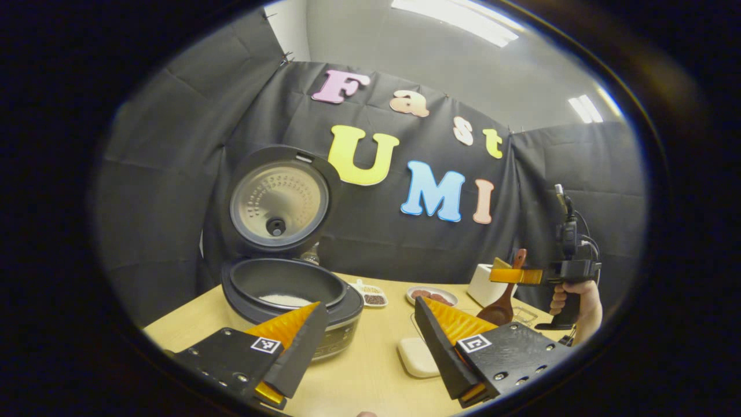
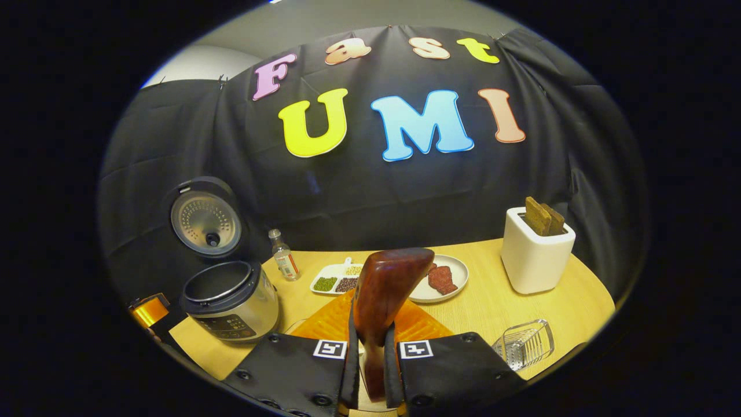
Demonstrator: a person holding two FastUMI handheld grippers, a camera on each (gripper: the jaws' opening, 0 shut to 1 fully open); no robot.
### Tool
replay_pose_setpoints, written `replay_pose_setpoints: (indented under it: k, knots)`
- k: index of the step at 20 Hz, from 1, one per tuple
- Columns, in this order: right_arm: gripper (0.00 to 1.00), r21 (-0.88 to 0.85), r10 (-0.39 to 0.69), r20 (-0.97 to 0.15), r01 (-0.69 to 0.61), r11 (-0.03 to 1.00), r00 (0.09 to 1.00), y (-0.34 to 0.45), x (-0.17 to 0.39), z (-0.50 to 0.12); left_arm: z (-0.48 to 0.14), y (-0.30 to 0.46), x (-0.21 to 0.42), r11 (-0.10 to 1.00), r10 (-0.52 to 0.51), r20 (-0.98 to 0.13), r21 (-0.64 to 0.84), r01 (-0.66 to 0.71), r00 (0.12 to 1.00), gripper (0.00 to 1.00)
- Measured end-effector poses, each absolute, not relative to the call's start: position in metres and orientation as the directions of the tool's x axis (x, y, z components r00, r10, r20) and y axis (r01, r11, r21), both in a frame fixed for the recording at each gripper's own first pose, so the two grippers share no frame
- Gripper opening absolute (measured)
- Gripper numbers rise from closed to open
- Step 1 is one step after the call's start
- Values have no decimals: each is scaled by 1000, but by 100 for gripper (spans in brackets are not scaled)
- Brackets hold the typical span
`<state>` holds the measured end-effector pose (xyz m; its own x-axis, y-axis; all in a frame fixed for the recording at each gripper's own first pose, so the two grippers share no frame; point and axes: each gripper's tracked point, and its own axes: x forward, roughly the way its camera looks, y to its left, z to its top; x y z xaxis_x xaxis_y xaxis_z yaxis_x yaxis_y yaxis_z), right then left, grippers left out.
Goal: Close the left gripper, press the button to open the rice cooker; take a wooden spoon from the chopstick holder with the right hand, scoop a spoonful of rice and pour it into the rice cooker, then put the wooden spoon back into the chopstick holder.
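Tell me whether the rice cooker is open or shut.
Open. The rice cooker's lid stands upright behind the pot, and white rice shows inside.

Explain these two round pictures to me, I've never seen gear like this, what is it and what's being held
A person holds a two-finger gripper in each hand, and each gripper carries a fisheye camera looking forward along its fingers.

In the left gripper view, the left gripper hangs open over the pale wooden table. Ahead stands the round dark rice cooker with its lid up and some white rice inside. Off to the side, a hand holds the other gripper.

In the right gripper view, the right gripper is shut on the handle of a dark brown wooden spoon. Also on the table: a white toaster-like box, a white plate, a small divided dish of beans, a small clear bottle and a clear wire-like rack.
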<state>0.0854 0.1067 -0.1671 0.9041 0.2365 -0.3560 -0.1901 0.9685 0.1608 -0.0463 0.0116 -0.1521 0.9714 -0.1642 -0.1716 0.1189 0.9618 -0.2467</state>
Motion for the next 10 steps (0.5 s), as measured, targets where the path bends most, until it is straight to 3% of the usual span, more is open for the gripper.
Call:
replay_pose_setpoints:
  k: [10]
  knots:
    - [19,91,221,-498,-203,975,839,126,76,-224,-160,14,-47,951,-173,-170,-285,119,970,95]
